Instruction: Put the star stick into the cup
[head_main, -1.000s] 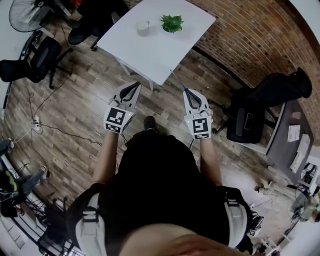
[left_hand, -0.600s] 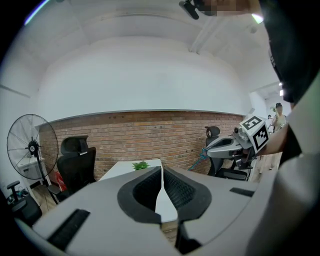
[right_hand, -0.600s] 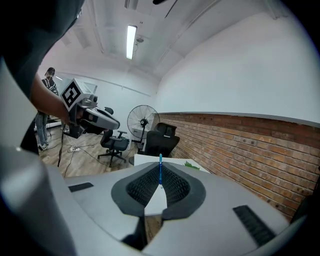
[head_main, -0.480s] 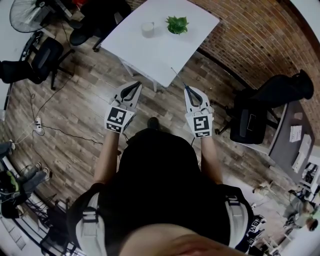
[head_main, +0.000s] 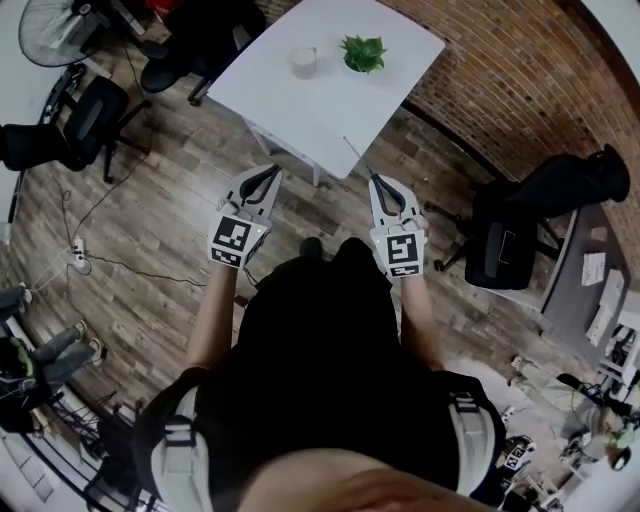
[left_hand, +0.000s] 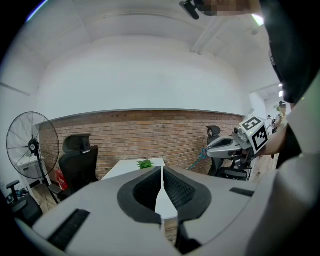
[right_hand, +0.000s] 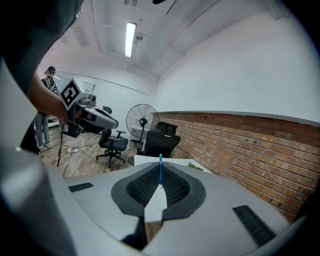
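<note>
1. Head view: cup (head_main: 303, 62) on the white table (head_main: 340, 100), 12 o'clock.
2. Left gripper view: left gripper (left_hand: 162, 171) closed, empty.
3. Right gripper view: right gripper (right_hand: 160, 175) pinches the star stick (right_hand: 160, 162) (thin, blue shaft), pointing toward 12 o'clock.

Closed left gripper (left_hand: 162, 170), table (left_hand: 122, 169) beyond

1. We see the star stick (right_hand: 160, 169) as a thin blue rod pinched between the closed fingers (right_hand: 176, 188) of the right gripper (head_main: 373, 181), poking forward past their tips; in the left gripper view we make out a small teal star (left_hand: 202, 153) at its far end
2. We see the cup (head_main: 304, 62) as a small pale cylinder, upright on the white table (head_main: 300, 110), just beside a green plant (head_main: 363, 52) and well apart from the stick
</note>
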